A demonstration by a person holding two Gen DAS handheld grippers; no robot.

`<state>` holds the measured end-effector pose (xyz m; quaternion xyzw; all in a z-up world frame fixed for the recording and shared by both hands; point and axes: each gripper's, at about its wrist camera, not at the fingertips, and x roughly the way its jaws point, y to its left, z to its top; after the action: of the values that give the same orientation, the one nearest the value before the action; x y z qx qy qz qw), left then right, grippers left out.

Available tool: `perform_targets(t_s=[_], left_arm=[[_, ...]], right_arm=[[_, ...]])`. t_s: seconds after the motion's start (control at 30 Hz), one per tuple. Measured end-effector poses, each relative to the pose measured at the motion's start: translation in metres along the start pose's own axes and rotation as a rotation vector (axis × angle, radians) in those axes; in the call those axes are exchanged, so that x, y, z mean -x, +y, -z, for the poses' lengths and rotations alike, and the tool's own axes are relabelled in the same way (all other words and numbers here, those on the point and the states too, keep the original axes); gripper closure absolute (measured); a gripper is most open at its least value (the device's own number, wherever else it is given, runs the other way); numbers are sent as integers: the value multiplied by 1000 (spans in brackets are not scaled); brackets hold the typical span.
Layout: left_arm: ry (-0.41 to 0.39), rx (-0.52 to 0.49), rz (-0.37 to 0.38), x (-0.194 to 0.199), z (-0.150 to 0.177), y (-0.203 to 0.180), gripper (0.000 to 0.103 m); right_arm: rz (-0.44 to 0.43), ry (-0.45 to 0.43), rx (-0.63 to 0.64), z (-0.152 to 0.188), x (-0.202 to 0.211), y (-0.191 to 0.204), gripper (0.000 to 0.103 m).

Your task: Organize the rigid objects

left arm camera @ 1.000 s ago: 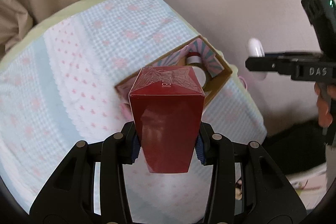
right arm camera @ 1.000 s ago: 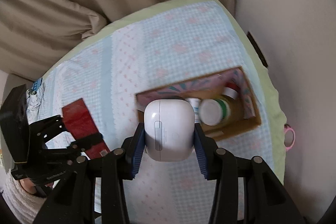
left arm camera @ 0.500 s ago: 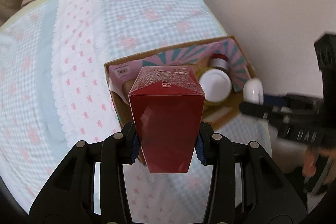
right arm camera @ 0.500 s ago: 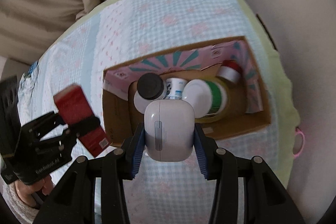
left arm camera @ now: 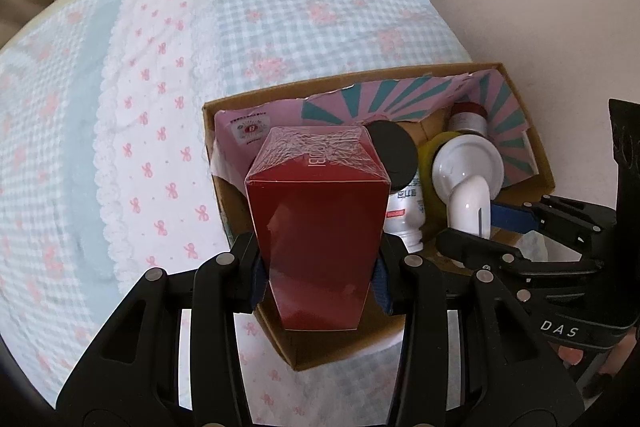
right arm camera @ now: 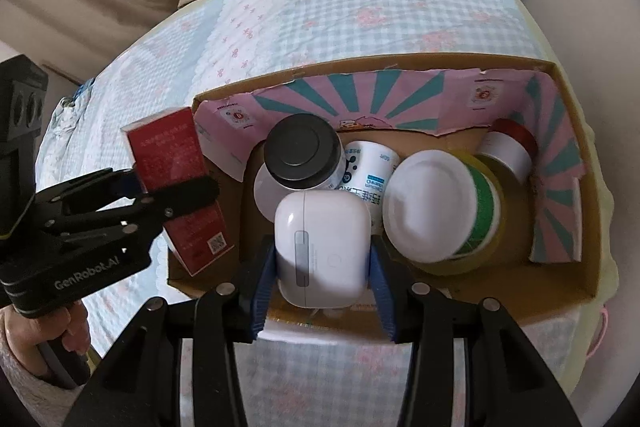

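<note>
My left gripper (left arm camera: 318, 279) is shut on a tall red box (left arm camera: 316, 227) wrapped in clear film, held over the left end of an open cardboard box (left arm camera: 240, 103). My right gripper (right arm camera: 322, 279) is shut on a white earbud case (right arm camera: 322, 247), held over the near edge of the same cardboard box (right arm camera: 576, 163). The red box (right arm camera: 176, 179) and left gripper (right arm camera: 160, 195) show at the left in the right wrist view. The white case (left arm camera: 470, 205) and right gripper (left arm camera: 480, 223) show at the right in the left wrist view.
Inside the cardboard box stand a black-capped bottle (right arm camera: 300, 151), a small white bottle (right arm camera: 370, 171), a white-lidded green jar (right arm camera: 436, 203) and a red-capped bottle (right arm camera: 508, 147). The box sits on a blue and pink checked bedcover (left arm camera: 160, 67). A wall is at the right.
Both grippers have moved in toward the cardboard box and lower. The red box now hangs over its left end and the white case over its near edge.
</note>
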<state>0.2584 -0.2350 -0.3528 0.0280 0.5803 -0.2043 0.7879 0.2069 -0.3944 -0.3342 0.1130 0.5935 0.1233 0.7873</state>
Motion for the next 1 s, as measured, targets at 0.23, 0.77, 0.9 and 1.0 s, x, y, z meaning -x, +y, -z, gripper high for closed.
perform_targets(t_s=[0.23,0.77,0.9,1.0], left_arm=[[-19,52,23,8,-9,5,2],[1,45,30,18,-2,13,0],[-13,29,29,31,-4,9,0],[-45,29,29,54,-5,7,0]], right_arm=[[1,32,65,3,-18,0,36],[63,0,27,21,0,-10,0],[82,-11,18,18,8,-7,0],[87,-24,16,16,20,-3,0]])
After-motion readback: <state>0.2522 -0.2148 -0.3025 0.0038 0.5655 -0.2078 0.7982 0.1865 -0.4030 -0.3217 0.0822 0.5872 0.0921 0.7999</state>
